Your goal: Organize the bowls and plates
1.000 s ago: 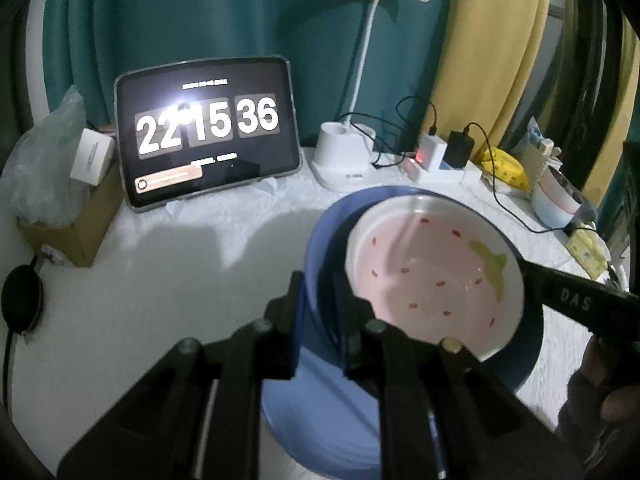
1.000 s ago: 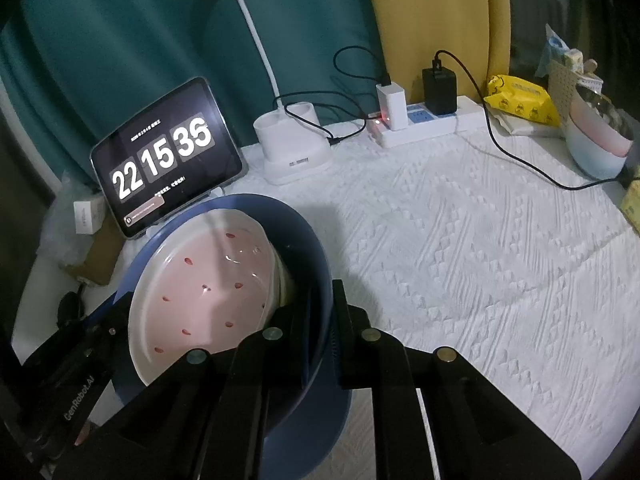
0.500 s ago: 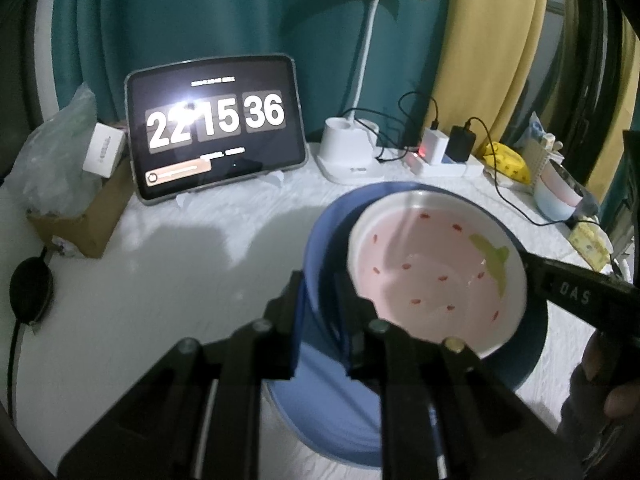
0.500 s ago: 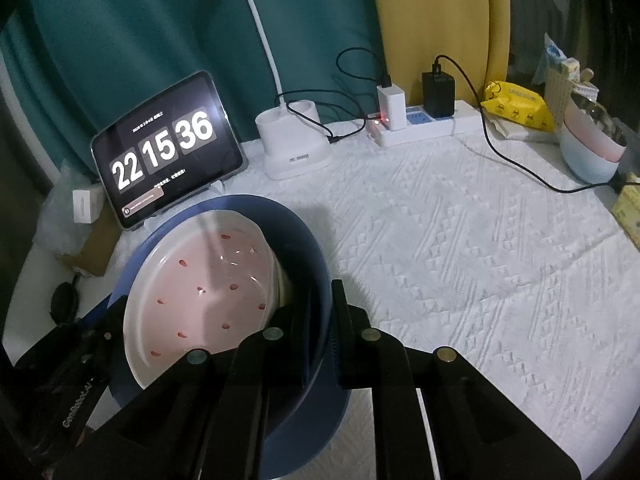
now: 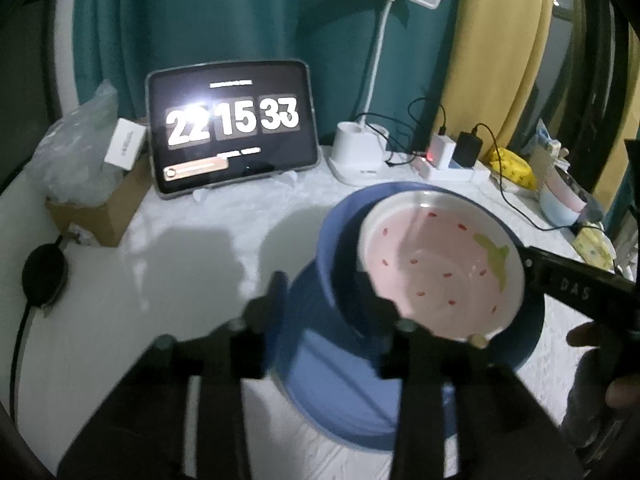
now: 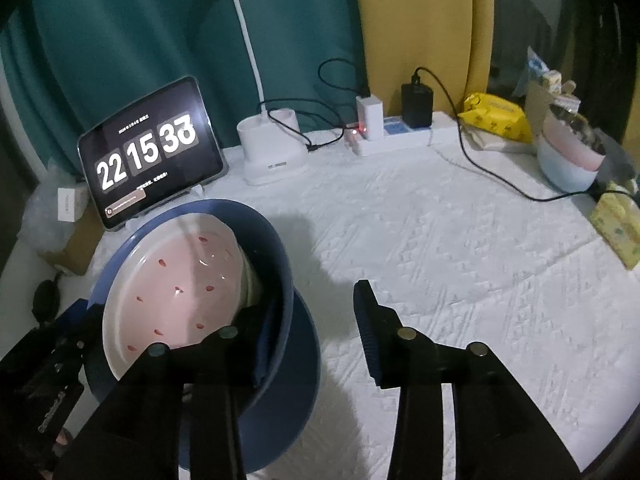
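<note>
Both grippers had let go since the earlier frames: left gripper [image 5: 320, 300] and right gripper [image 6: 316, 320] fingers, previously pinched on the blue bowl's [image 6: 288, 264] rim, now stood spread wide, holding nothing, each with one finger inside that rim. Pink bowl [image 6: 176, 284] sat nested, slightly tilted, in the blue bowl, on a blue plate [image 6: 308, 364]; the stack rested on the desk [image 6: 460, 260] just in front of the tablet clock [image 6: 148, 152]. Judged best next: draw both grippers back level, clearing the rim without nudging the stack.
</note>
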The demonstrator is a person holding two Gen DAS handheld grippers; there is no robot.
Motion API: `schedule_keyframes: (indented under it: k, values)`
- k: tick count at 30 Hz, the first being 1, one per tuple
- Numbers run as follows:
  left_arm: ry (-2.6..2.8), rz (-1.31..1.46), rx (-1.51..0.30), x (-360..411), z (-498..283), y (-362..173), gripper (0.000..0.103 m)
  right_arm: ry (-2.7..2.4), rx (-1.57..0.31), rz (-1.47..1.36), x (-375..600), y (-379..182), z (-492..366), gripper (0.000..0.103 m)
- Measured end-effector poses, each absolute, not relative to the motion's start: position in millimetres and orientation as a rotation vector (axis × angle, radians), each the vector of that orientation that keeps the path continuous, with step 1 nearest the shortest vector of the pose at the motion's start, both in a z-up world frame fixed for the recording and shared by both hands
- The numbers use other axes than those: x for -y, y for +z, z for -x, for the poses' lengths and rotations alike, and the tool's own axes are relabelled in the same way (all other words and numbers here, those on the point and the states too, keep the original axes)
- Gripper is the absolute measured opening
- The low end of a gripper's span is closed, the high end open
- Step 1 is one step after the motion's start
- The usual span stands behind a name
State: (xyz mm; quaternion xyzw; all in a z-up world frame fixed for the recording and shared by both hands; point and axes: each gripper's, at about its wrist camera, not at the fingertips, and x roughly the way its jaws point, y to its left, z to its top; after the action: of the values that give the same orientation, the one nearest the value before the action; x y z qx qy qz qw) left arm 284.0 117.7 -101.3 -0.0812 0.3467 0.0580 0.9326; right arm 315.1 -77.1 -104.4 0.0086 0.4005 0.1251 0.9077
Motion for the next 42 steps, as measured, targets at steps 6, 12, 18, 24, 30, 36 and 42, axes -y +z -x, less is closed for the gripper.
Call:
schedule_keyframes:
  k: [6,12,18,24,30,36,42]
  values:
    - [0.112,0.176,-0.692,-117.9,-270.2,-98.2,0.047,0.251,-0.795,-0.022,83.8,-95.1,-303.3,0.046]
    - [0.102,0.165,-0.667,-109.9,-256.0,-91.3,0.047,0.254,-0.776,-0.021,88.0,-89.4,-288.5,0.049]
    - [0.092,0.163,-0.641,-102.3,-239.8,-84.7,0.05,0.244,-0.749,-0.014,96.4,-83.1,-270.8,0.049]
    - [0.072,0.17,-0.609,-91.1,-222.9,-77.1,0.068,0.224,-0.723,-0.013,109.2,-77.5,-253.6,0.049]
    - [0.066,0.16,-0.57,-80.2,-203.9,-66.9,0.077,0.209,-0.682,-0.009,118.1,-68.9,-233.5,0.049]
    - [0.061,0.151,-0.521,-71.0,-180.8,-56.2,0.084,0.2,-0.634,-0.003,127.9,-59.6,-210.4,0.049]
    - [0.054,0.142,-0.473,-61.8,-158.6,-44.6,0.086,0.194,-0.591,-0.005,138.2,-49.5,-187.3,0.05]
